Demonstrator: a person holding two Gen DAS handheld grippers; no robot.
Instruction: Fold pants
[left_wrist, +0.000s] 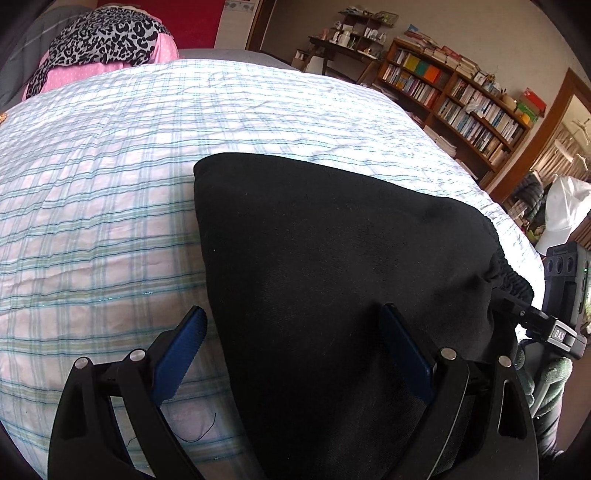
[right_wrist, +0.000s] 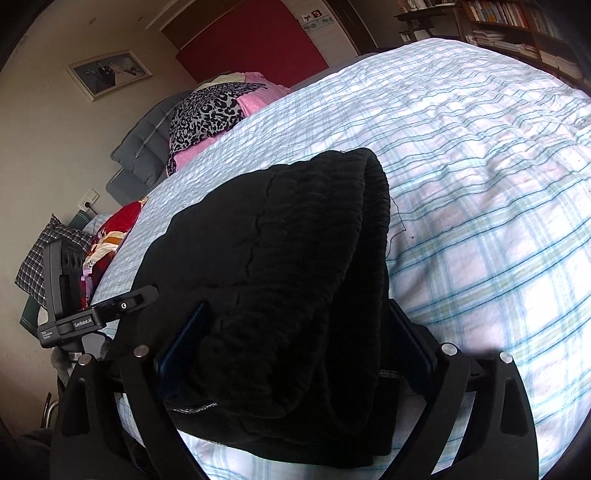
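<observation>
Black pants (left_wrist: 332, 240) lie folded into a thick bundle on the plaid bed sheet (left_wrist: 110, 184). My left gripper (left_wrist: 293, 310) is open and straddles the bundle's left edge: one blue pad is over bare sheet, the other rests over the fabric. In the right wrist view the elastic waistband end of the pants (right_wrist: 277, 240) bulges up between the wide-spread fingers of my right gripper (right_wrist: 301, 306), which is open around it. The fabric lies on the sheet (right_wrist: 480, 184). Each gripper's finger shows at the other view's edge.
A leopard-print and pink cloth (left_wrist: 107, 33) lies at the bed's far end, with a grey pillow beside it. Red and patterned clothes (right_wrist: 118, 225) lie at the bed's left side. A bookshelf (left_wrist: 461, 99) and a white cap (left_wrist: 565, 210) are to the right. A gloved hand (left_wrist: 550, 373) holds the right gripper.
</observation>
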